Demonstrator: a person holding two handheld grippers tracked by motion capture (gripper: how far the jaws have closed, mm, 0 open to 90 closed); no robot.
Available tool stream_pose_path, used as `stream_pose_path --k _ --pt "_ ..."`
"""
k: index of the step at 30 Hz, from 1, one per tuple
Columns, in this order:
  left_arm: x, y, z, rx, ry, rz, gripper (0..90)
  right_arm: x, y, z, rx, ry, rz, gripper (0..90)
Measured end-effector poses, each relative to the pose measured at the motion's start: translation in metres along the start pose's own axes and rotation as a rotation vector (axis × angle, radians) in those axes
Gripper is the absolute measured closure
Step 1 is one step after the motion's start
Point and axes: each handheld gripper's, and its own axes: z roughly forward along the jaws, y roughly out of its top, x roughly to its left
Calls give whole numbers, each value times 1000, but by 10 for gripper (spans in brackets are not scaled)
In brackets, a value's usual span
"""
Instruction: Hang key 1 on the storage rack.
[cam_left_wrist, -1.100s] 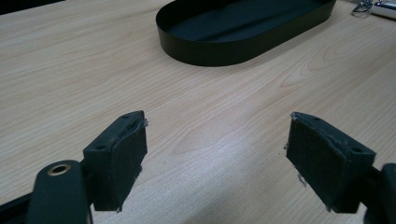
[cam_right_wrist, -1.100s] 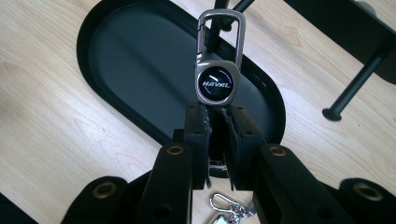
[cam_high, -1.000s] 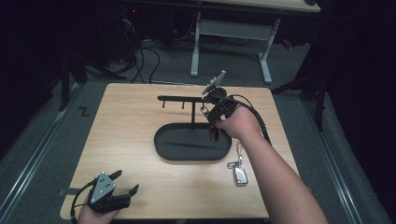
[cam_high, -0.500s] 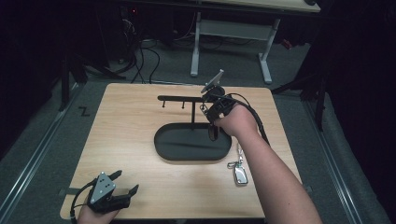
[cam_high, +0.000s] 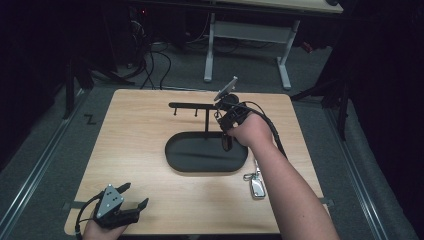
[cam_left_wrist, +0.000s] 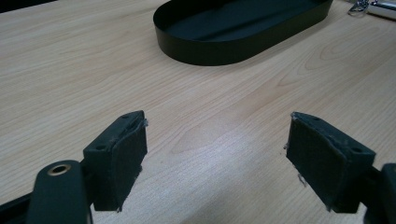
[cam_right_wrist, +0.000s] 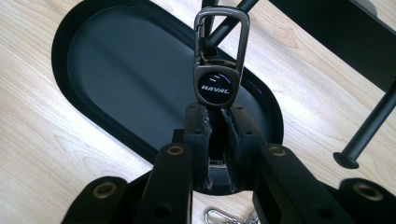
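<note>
Pale wooden desk (cam_high: 150, 150) carried everything — at seven o'clock the left tool (cam_left_wrist: 215, 154) rested with jaws wide, nothing between them; at one o'clock the right tool (cam_right_wrist: 215, 140) gripped a Haval key fob (cam_right_wrist: 213, 86) over the black oval tray (cam_right_wrist: 116, 70).

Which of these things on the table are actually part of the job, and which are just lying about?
In use:
- right gripper, shut on the round black keyring with metal clip
- black hook stand with oval tray

Lying about:
- silver car key
- left gripper, open
</note>
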Motion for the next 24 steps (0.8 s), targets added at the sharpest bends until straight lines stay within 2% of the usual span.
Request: stream_pose_path --k 2,5,9,11,24 --pt "0 0 0 1 -1 1 207 -1 0 0 -4 -3 -17 809" --pt "0 0 1 1 -1 1 207 -2 0 1 -6 -2 -18 809" --pt "0 0 1 0 -2 1 207 -2 0 3 -2 -2 -1 809" --pt "0 0 1 2 -3 1 207 -2 0 4 -6 -2 -12 809" --pt "-1 -1 2 2 -4 2 207 -4 1 5 -15 -3 1 807"
